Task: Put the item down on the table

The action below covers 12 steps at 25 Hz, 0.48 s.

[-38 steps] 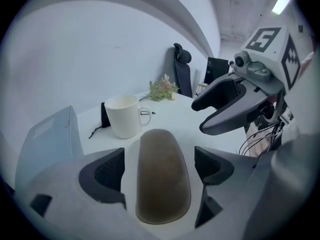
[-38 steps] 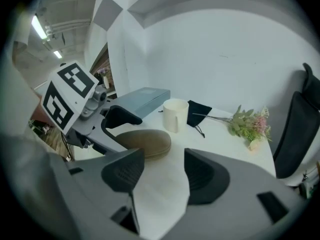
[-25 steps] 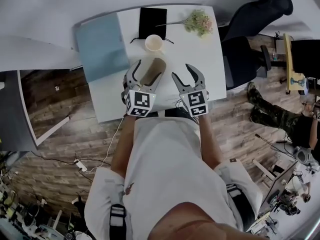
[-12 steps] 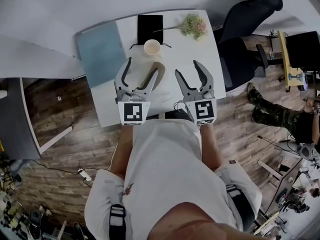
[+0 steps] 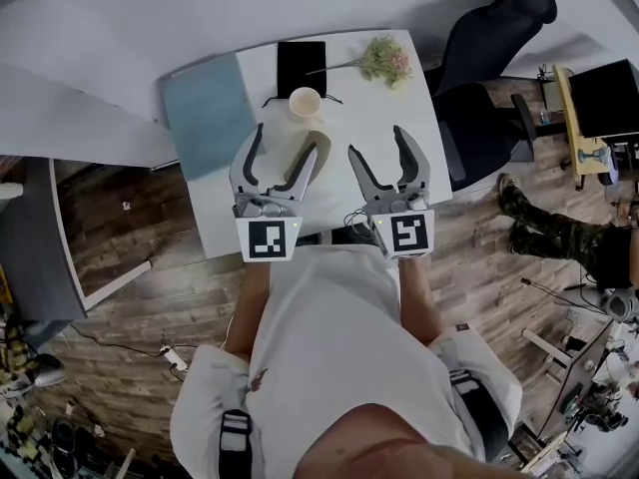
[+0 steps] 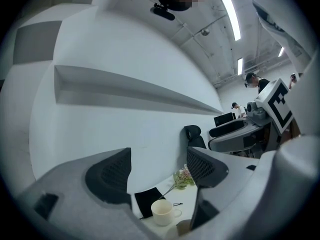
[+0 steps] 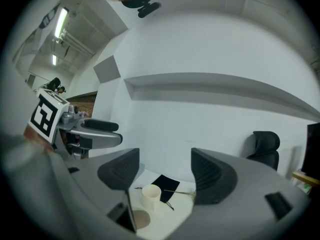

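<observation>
Left gripper (image 5: pixel 284 144) hangs over the near part of the white rectangular table (image 5: pixel 404 108). Its two grey jaws stand wide apart, and its own view shows nothing clamped between the dark pads. To its left, a pale blue flat sheet (image 5: pixel 205 103) lies on the table's left side, reaching past the far edge.

The tan, flat, oblong item (image 5: pixel 307 155) lies on the tabletop under the left gripper's right jaw, angled toward the far right. That jaw crosses its edge in the head view, and whether jaw and item touch cannot be told. In the left gripper view only its rounded end shows, low down beside the right jaw.

Just beyond the item stands a cream round cup (image 5: pixel 305 101), upright and apart from it. Behind the cup, at the far edge, lies a black rectangular cloth pouch (image 5: pixel 300 58), with thin cords trailing toward the cup.

The right gripper (image 5: pixel 379 144) is level with the left one over the table's near right part. Its jaws are also spread, and only bare tabletop shows between them. A small sprig of pale flowers (image 5: pixel 386 58) lies at the far right corner, its stem pointing toward the pouch. A black office chair (image 5: pixel 494 28) stands off the table's right side on the wood-plank floor (image 5: pixel 130 297).
</observation>
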Available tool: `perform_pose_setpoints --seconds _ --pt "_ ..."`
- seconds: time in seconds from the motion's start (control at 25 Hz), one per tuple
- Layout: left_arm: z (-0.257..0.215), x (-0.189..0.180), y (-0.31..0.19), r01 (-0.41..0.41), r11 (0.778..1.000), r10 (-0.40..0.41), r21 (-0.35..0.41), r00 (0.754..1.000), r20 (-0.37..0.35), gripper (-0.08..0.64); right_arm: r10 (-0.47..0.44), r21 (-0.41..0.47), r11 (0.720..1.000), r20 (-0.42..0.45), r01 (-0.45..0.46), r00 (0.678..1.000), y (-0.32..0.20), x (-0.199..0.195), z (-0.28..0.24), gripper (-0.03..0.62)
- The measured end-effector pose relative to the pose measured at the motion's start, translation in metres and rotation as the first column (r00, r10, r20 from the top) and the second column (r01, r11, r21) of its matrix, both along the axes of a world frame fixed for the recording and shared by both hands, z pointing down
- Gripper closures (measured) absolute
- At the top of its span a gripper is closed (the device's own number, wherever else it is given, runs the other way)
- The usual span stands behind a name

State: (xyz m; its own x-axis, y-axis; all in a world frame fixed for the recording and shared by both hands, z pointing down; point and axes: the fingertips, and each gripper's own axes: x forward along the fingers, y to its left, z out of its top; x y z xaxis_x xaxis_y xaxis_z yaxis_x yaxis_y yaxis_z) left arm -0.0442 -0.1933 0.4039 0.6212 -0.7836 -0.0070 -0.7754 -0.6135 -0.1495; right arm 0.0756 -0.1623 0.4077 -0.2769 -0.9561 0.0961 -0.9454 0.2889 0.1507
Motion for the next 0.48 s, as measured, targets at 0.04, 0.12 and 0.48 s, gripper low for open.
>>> perform_pose_setpoints --seconds 0.04,0.12,0.48 --pt "0.0 0.0 0.001 0.002 1.0 -0.002 -0.006 1.0 -0.001 0.218 -0.001 -0.003 1.0 -0.003 0.001 1.0 0.002 0.0 -0.001 0.284" --pt "0.0 0.0 0.003 0.006 1.0 -0.006 -0.011 1.0 0.002 0.223 -0.005 -0.007 1.0 -0.008 0.005 1.0 0.004 0.001 -0.001 0.285" --pt "0.001 0.003 0.012 0.006 1.0 -0.006 -0.009 1.0 0.007 0.232 -0.011 -0.008 1.0 -0.01 0.011 1.0 0.011 0.002 -0.005 0.287"
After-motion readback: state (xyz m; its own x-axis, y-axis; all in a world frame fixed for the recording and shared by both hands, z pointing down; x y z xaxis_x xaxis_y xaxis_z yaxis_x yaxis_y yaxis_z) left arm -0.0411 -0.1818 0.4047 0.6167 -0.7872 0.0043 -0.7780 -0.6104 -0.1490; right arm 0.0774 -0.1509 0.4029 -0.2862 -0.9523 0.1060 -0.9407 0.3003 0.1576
